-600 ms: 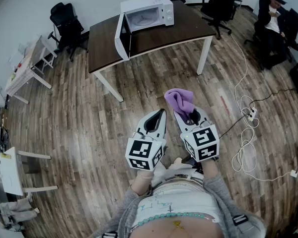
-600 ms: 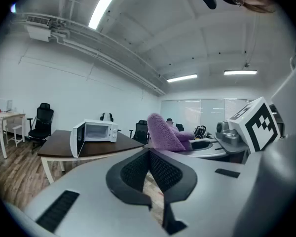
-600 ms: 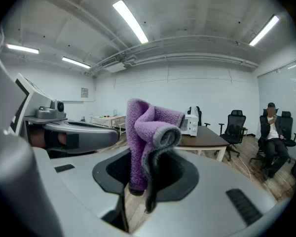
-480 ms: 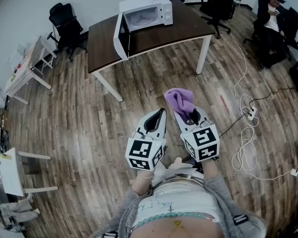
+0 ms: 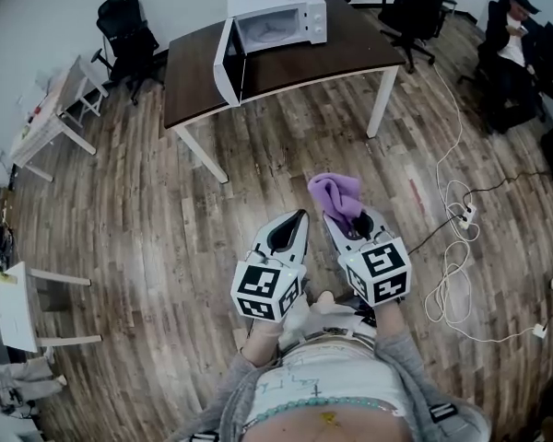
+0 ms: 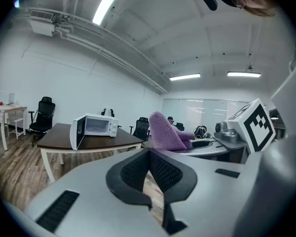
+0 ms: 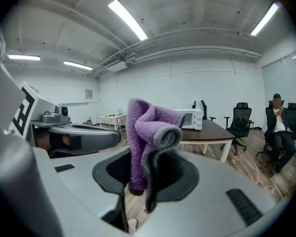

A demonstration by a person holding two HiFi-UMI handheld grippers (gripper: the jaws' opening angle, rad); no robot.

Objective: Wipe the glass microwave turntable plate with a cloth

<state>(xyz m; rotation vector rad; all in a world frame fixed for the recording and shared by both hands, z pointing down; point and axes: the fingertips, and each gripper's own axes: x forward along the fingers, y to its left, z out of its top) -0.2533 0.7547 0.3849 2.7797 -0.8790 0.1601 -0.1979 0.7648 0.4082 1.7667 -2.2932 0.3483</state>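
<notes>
Well ahead of left tongs (image 5: 298, 217) and right tongs (image 5: 348, 219): bench (image 5: 286, 67) bearing microwave (image 5: 276, 17), door open; wood floor (image 5: 258, 168) between. Purple cloth (image 5: 335, 191) clamped in right tongs; left pair closed together, empty

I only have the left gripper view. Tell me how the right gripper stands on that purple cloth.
Observer: The right gripper is shut on the purple cloth. The cloth stands folded up out of the jaws, with a grey edge showing.
Operator: Now report what lies on the floor off to my right.
Observer: A white cable loops over the wooden floor there, next to a power strip. A dark cable runs on from the strip toward the right edge of the head view.
</notes>
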